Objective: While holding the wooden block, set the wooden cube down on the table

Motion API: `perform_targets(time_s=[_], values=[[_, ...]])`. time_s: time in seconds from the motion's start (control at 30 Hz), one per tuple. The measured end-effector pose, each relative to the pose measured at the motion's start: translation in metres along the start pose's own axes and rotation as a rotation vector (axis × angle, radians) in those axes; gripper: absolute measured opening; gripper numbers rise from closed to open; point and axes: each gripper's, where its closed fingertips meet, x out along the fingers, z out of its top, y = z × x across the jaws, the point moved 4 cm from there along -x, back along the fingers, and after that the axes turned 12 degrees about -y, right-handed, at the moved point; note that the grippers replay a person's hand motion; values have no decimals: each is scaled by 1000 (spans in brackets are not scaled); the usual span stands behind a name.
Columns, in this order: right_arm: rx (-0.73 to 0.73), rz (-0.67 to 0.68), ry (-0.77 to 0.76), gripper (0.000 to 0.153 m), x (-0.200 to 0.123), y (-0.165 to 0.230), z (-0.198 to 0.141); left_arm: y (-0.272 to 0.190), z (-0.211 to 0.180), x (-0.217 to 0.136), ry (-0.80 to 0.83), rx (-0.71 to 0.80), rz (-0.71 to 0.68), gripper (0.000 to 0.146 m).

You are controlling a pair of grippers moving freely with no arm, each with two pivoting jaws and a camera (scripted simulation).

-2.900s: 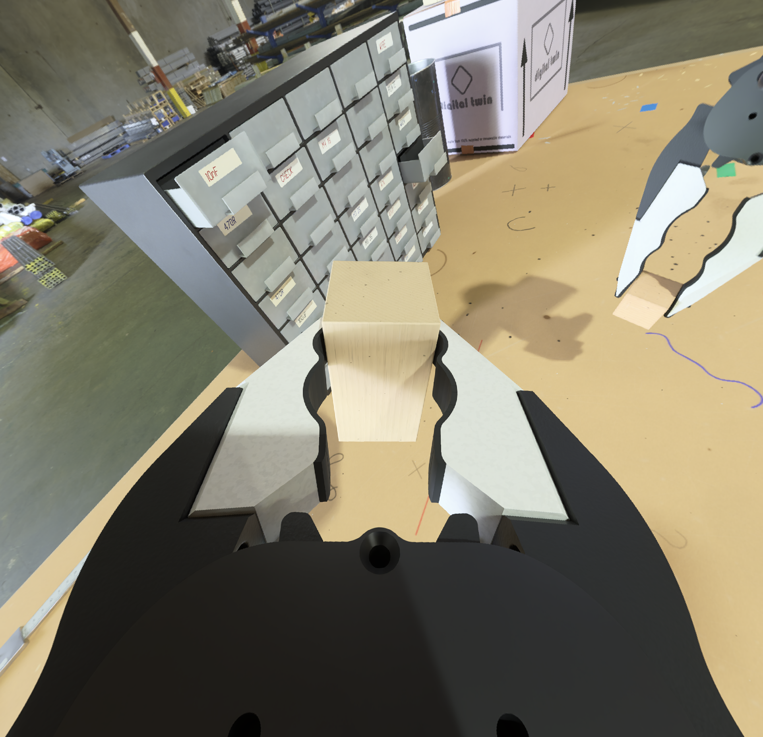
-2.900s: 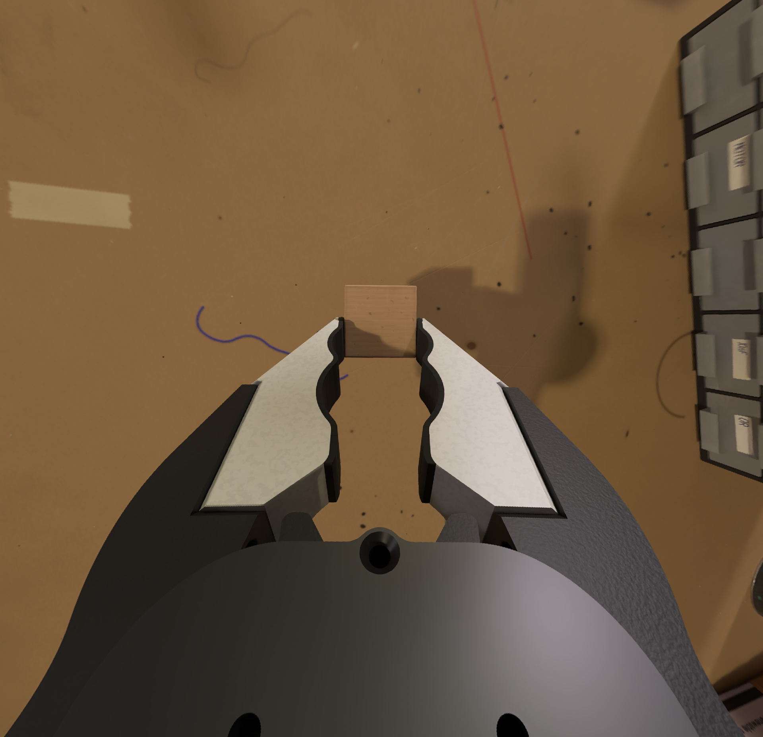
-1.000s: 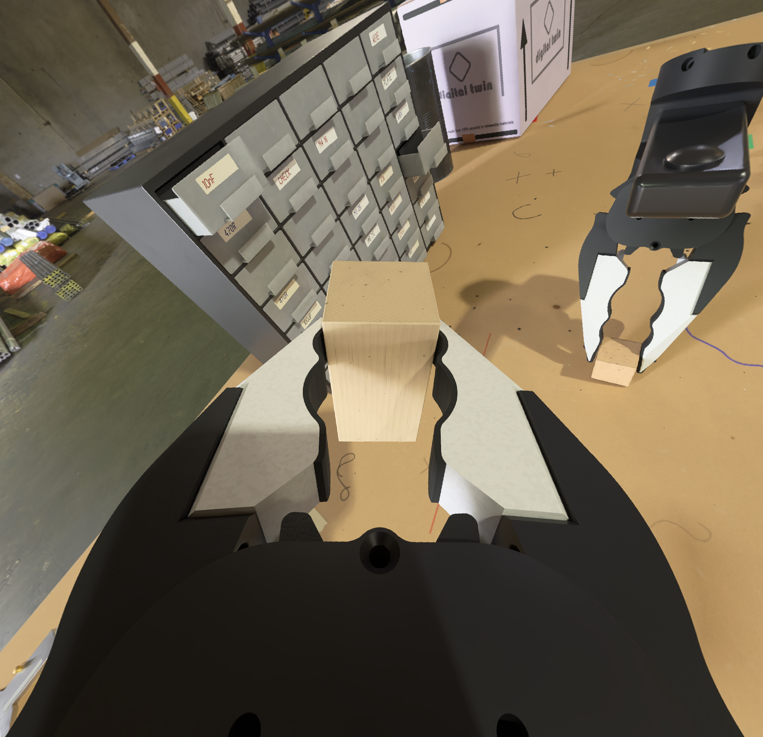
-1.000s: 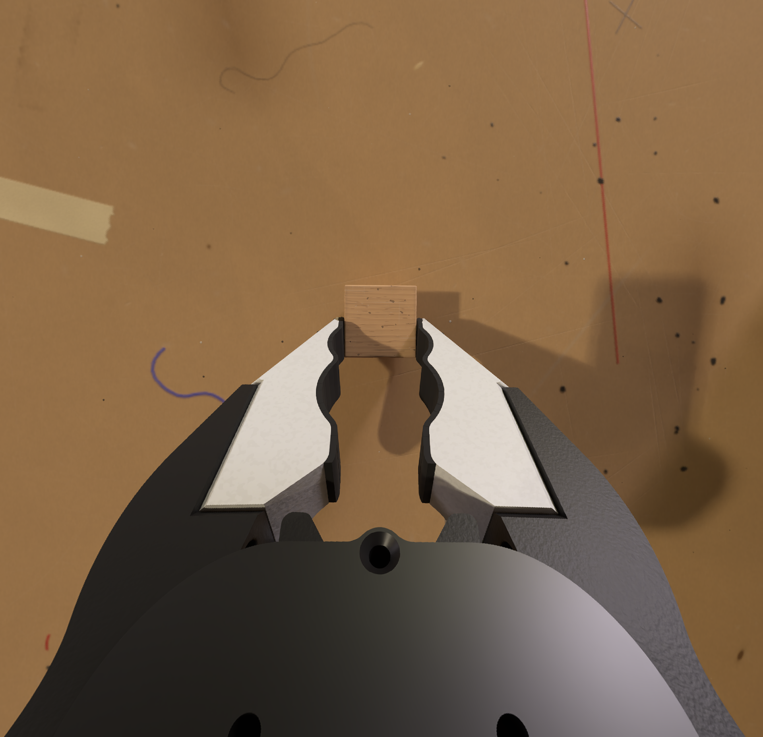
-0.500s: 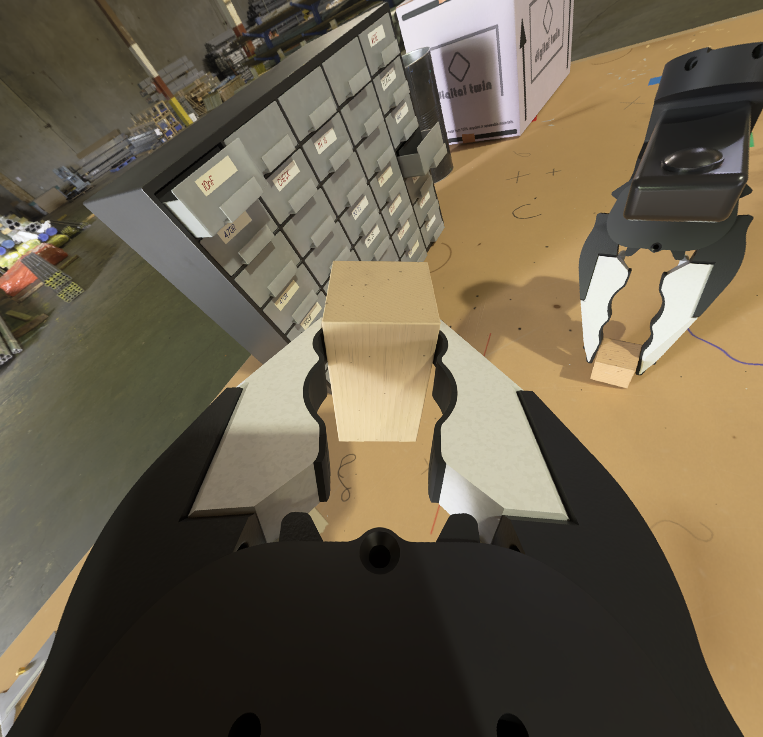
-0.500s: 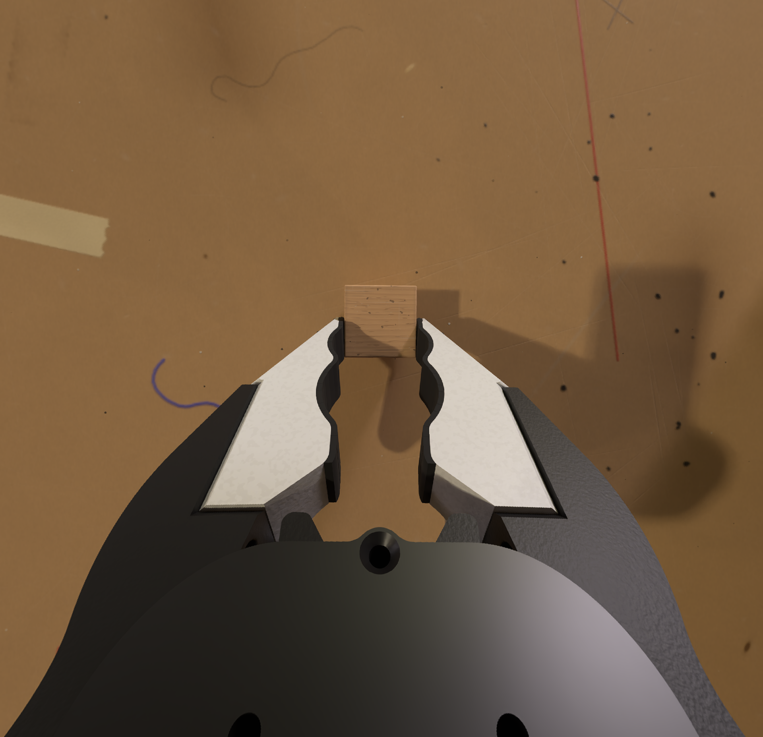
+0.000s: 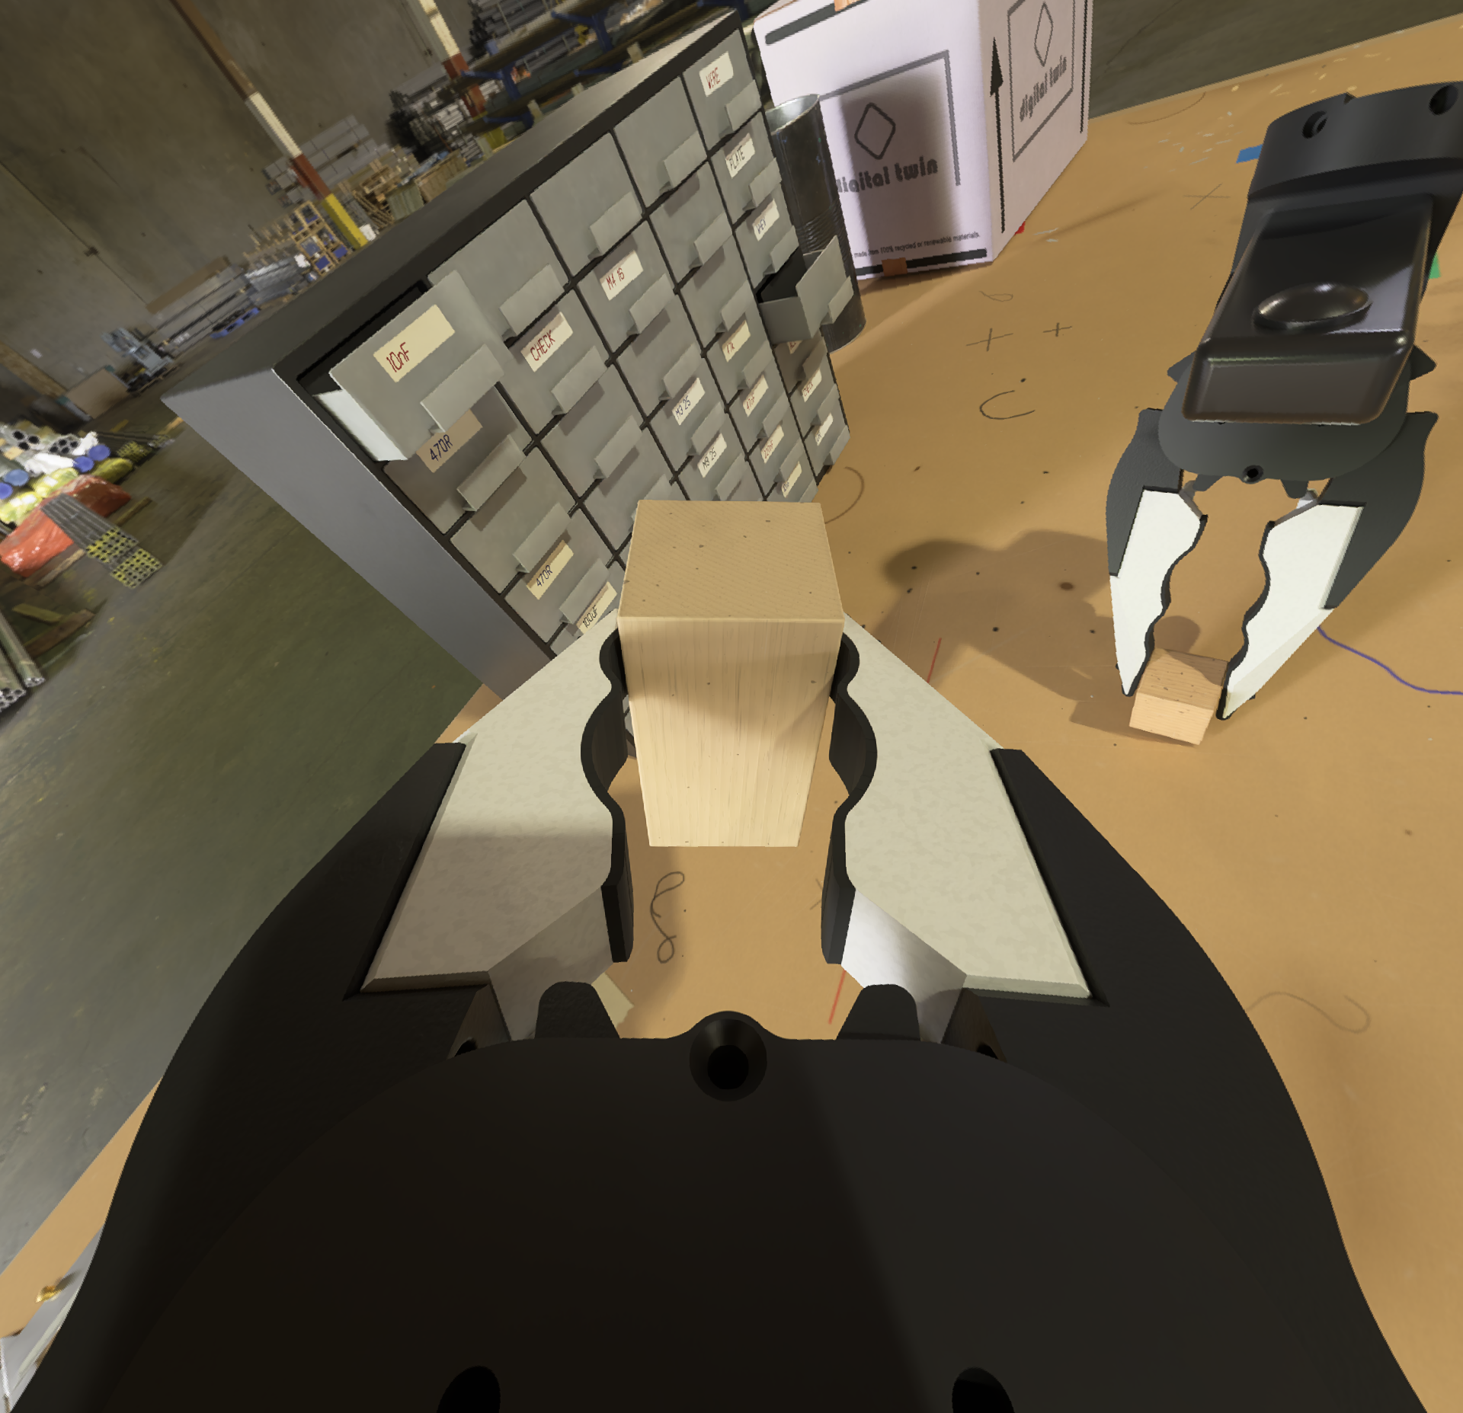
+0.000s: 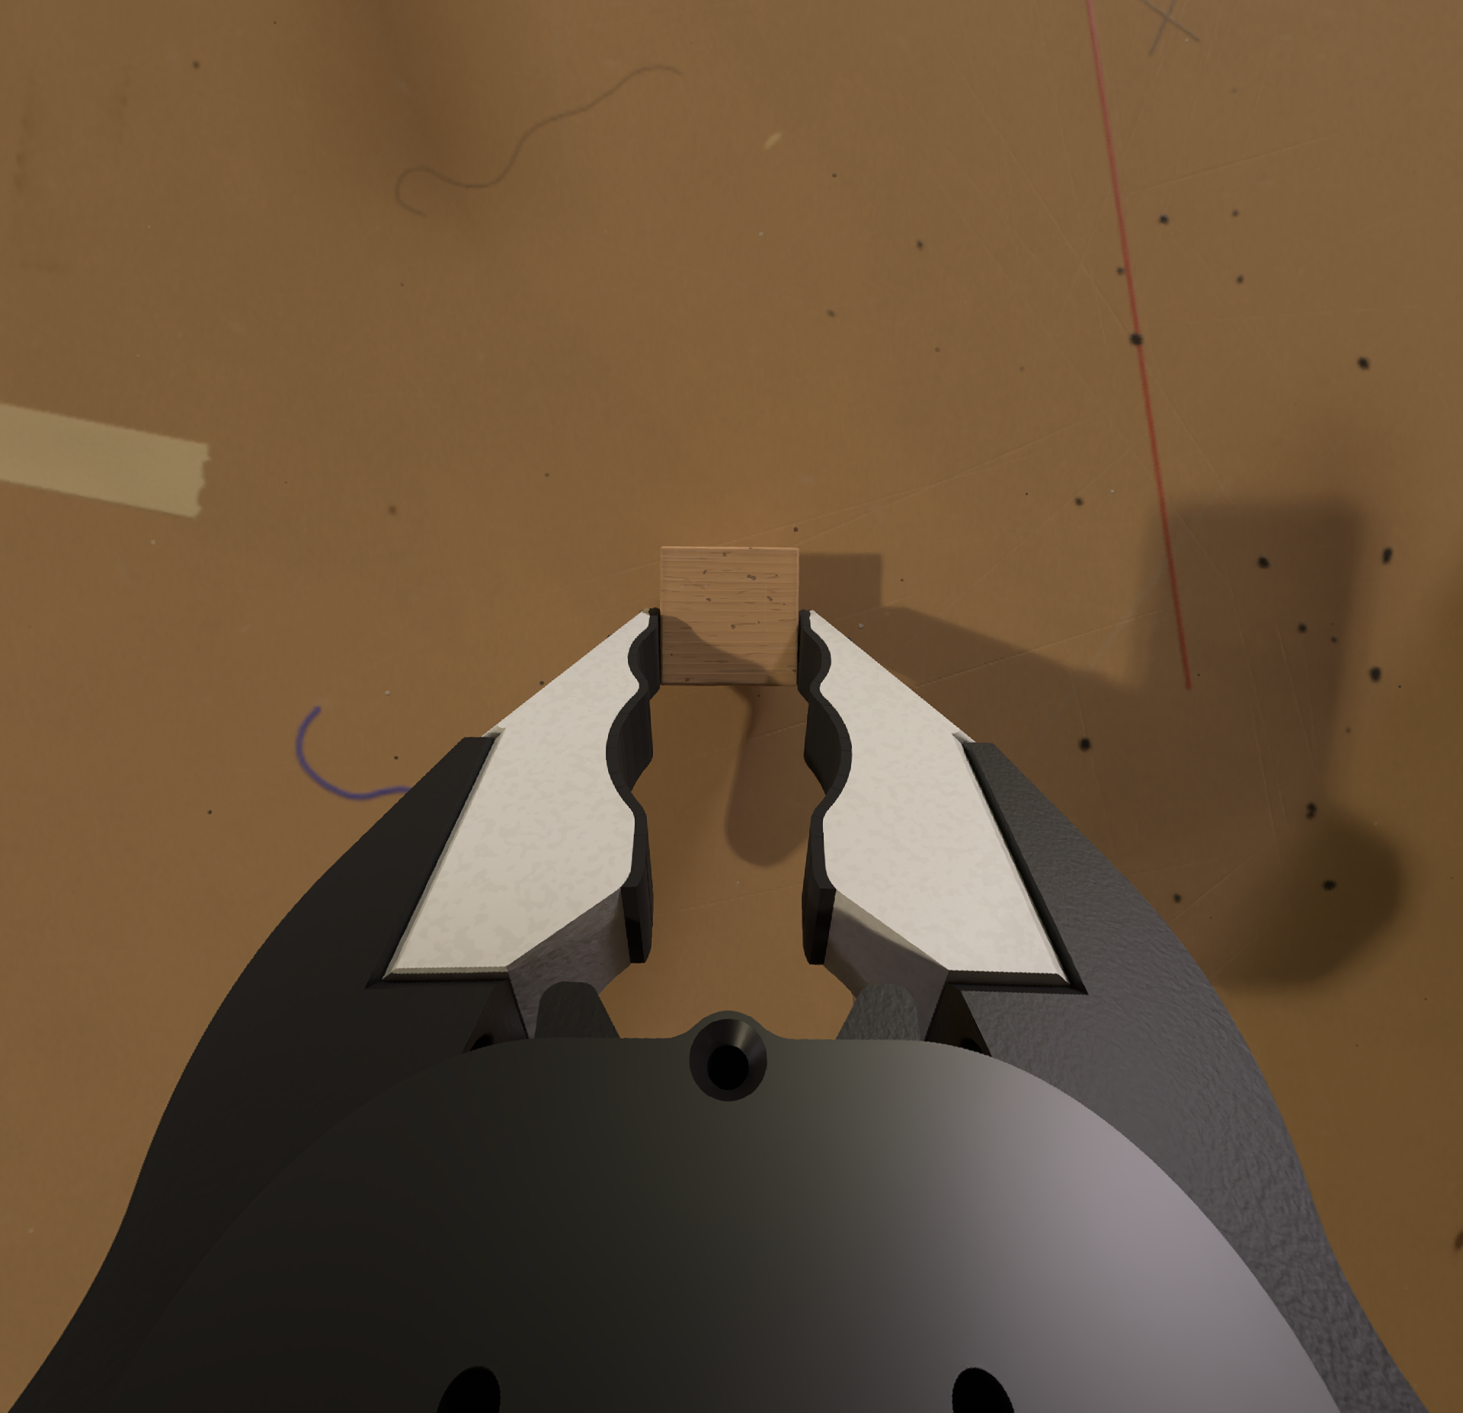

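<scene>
My left gripper (image 7: 728, 647) is shut on a tall pale wooden block (image 7: 728, 742) and holds it upright above the table (image 7: 1187, 940). My right gripper (image 8: 728, 631) points straight down and is shut on a small wooden cube (image 8: 728, 584) at its fingertips. In the left wrist view the right gripper (image 7: 1177, 690) stands to the right with the cube (image 7: 1172, 706) at or just above the table surface. I cannot tell whether the cube touches the table. The cube's shadow lies right beside it.
A grey drawer cabinet (image 7: 594, 362) with two drawers pulled out stands ahead on the left. Behind it are a metal can (image 7: 799, 156) and a white cardboard box (image 7: 926, 109). The table edge runs along the left. A tape strip (image 8: 103, 457) and a red line (image 8: 1132, 330) mark the table.
Since 2.9 s ago my right gripper has turned and shifted over the table with the cube. Over the last second it only drifted slightly. Both grips are unchanged.
</scene>
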Motion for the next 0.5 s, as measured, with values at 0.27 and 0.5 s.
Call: perform_targets(time_s=[0.27,0.5], values=[[6,-8,4,34,1,0,0,0,0,0,-1,3,-3,49],[12,-18,-8,40,1,0,2,2,0,-2,-6,0,4,49]])
